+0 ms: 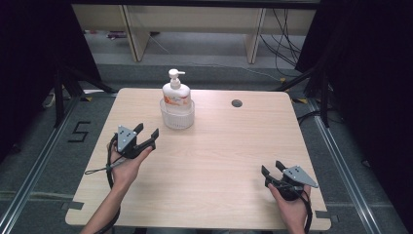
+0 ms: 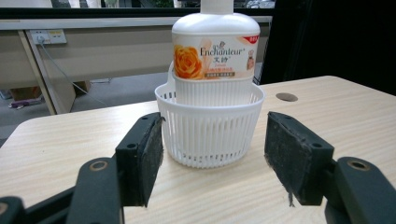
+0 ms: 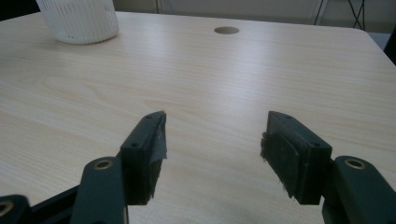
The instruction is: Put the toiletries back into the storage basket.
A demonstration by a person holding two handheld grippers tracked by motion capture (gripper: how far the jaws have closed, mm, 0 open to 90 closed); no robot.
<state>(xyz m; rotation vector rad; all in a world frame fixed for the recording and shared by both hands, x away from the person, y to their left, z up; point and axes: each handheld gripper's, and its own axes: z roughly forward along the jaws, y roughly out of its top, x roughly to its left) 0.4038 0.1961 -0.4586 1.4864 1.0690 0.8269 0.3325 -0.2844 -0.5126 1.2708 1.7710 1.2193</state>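
Basket [image 2: 208,135] with lotion bottle [image 2: 215,51] before left hand-held gripper [image 2: 212,158] (agape); right hand-held gripper [image 3: 212,154] agape too

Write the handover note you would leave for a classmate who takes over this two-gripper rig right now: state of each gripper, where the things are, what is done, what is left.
Left gripper: open, holding nothing, aimed at the white basket and just short of it.
Right gripper: open, holding nothing, at the table's near right, apart from everything.
Things: the pump bottle stands upright inside the basket, at the far middle of the table.
Done: nothing gripped yet; the bottle is in the basket, untouched.
Left: probably close the left gripper on the basket or bottle; the right is free to help.
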